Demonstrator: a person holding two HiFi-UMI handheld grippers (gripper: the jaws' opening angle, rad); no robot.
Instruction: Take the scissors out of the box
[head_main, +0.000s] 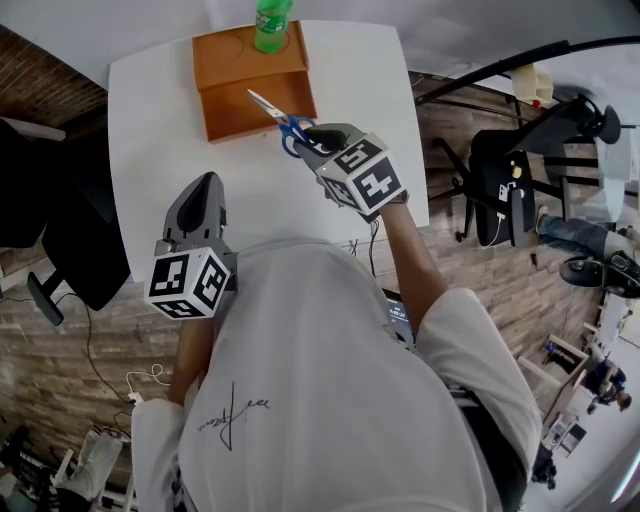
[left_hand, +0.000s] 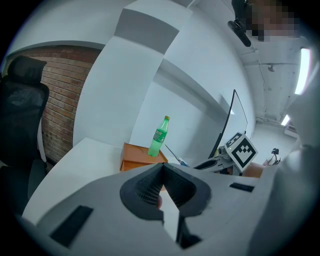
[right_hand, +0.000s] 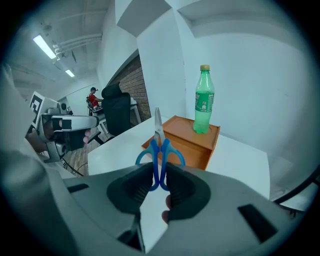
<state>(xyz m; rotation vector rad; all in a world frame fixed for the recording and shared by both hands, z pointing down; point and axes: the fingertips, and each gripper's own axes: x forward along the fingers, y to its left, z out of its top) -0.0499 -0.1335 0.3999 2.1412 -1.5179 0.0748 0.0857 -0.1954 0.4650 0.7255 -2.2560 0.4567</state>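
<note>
Blue-handled scissors (head_main: 283, 122) hang above the white table just in front of the orange wooden box (head_main: 250, 78), blades pointing up and away. My right gripper (head_main: 307, 142) is shut on their handles; in the right gripper view the scissors (right_hand: 160, 157) stand upright between the ribbed pads, with the box (right_hand: 192, 140) behind them. My left gripper (head_main: 207, 188) rests low over the near left of the table, its jaws shut with nothing between them. From the left gripper view the box (left_hand: 142, 157) and the right gripper's marker cube (left_hand: 243, 150) show ahead.
A green plastic bottle (head_main: 271, 22) stands in a round recess on top of the box. The white table (head_main: 160, 120) ends near my body. A black office chair (left_hand: 20, 120) sits left of the table; chairs and gear (head_main: 510, 180) crowd the floor at right.
</note>
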